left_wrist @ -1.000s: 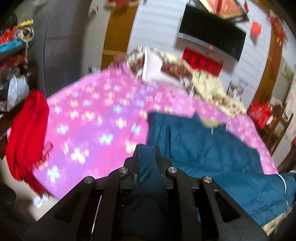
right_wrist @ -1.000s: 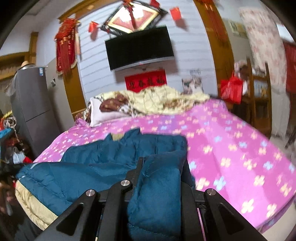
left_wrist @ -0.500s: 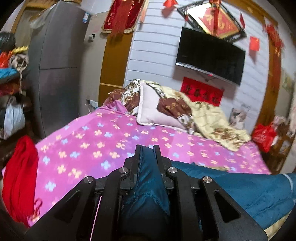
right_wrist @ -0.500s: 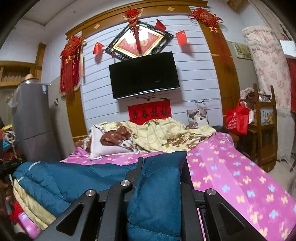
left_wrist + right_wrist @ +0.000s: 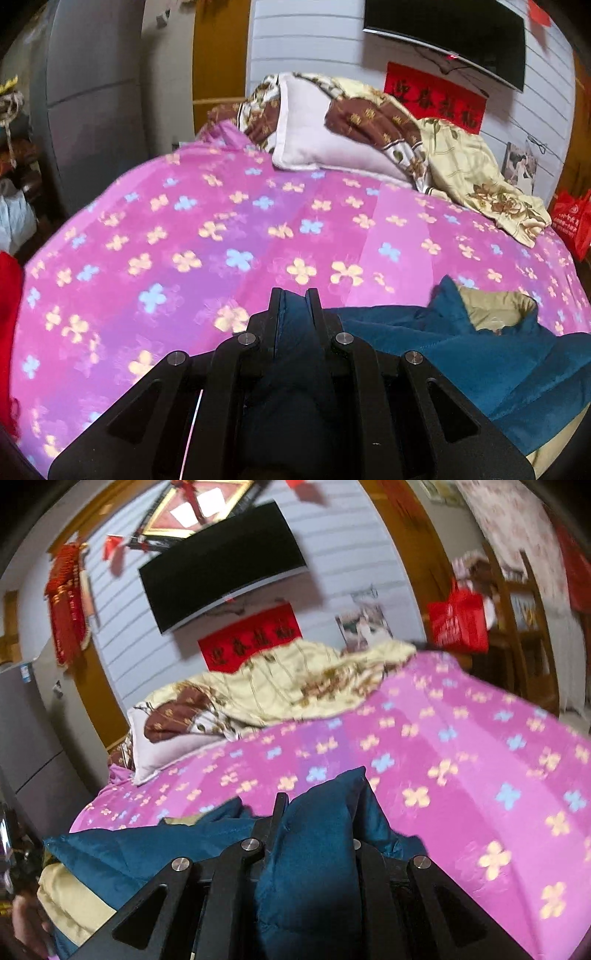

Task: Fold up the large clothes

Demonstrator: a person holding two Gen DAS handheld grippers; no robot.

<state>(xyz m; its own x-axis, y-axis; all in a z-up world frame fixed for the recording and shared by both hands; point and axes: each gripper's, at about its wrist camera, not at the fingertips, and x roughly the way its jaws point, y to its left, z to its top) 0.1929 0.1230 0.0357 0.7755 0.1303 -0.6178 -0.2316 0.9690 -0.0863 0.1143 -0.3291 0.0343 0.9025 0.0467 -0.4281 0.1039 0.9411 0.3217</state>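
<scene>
Bedroom scene, your working surface is a bed with a pink flowered sheet (image 5: 229,236) filling most of both wrist views. Nearest you: your left gripper (image 5: 294,295) has its fingers pinched narrow on a fold of the teal padded coat (image 5: 480,354), fabric bunched between the black pads. Your right gripper (image 5: 317,805) is likewise clamped on a thick teal wad of the same coat (image 5: 325,849), which bulges over and hides the right-hand finger. The coat lies at the near edge of the bed; in the left view it spreads rightward from the gripper with its beige lining (image 5: 495,310) showing, in the right view it spreads leftward, so its long axis runs across the bed between your two grippers, parallel to the near edge. Which end is collar or hem you cannot tell. Something red (image 5: 9,295) hangs at the bed's left edge in the left view. Sheet ahead of the coat is bare. Farther back: a pale pillow (image 5: 325,140) under a brown-and-cream floral quilt (image 5: 472,166) heaped at the head of the bed. Beyond that: a grey cabinet (image 5: 92,92) on the left, a red bag (image 5: 458,620) on the right, a red banner (image 5: 251,642) and a wall-mounted TV (image 5: 221,565).
</scene>
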